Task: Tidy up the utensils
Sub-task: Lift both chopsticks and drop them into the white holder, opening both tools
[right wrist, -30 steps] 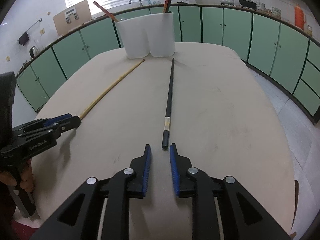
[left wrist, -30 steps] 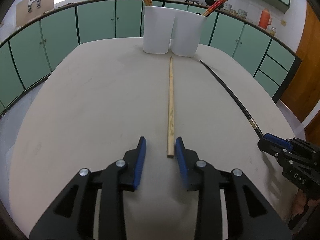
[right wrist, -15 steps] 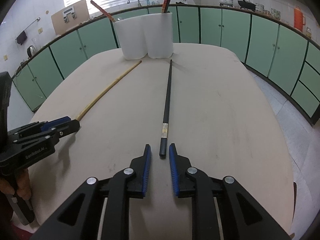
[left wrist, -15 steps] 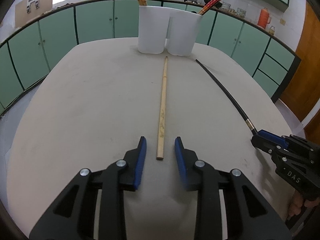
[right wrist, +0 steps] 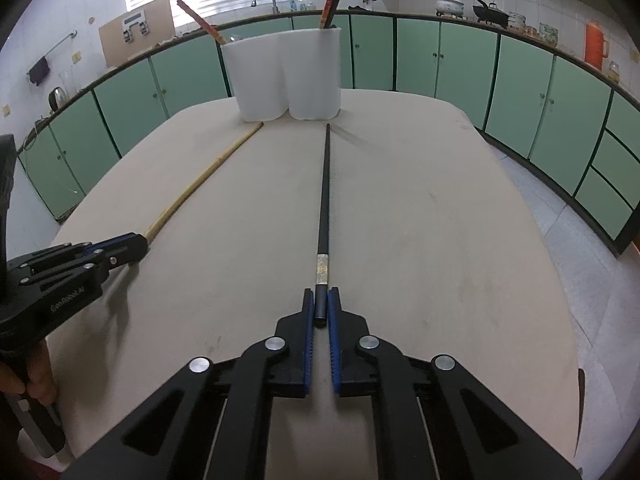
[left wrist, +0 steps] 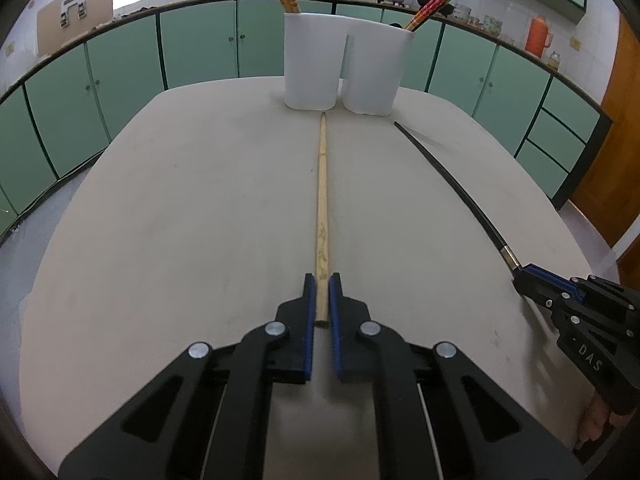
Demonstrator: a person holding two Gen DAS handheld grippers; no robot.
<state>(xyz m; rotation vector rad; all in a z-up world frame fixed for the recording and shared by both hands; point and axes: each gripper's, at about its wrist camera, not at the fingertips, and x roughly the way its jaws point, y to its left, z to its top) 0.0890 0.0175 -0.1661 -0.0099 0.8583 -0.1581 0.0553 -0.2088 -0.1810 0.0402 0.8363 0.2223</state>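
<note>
A long wooden chopstick (left wrist: 322,196) lies on the beige table, pointing at the white double utensil holder (left wrist: 344,66). My left gripper (left wrist: 322,282) is shut on its near end. A long black chopstick (right wrist: 325,196) with a silver band lies beside it. My right gripper (right wrist: 320,296) is shut on its near end. The holder (right wrist: 286,74) has red chopsticks (left wrist: 434,2) standing in both cups. The right gripper shows in the left wrist view (left wrist: 532,280), the left gripper in the right wrist view (right wrist: 128,246).
The table (left wrist: 180,220) has rounded edges, with a drop to the floor at right (right wrist: 580,232). Green cabinets (left wrist: 200,44) ring the room. A person's hand (right wrist: 28,376) holds the left gripper's handle.
Both grippers have slid forward over the chopstick ends and their jaws have closed on them. The chopsticks still lie on the table.
</note>
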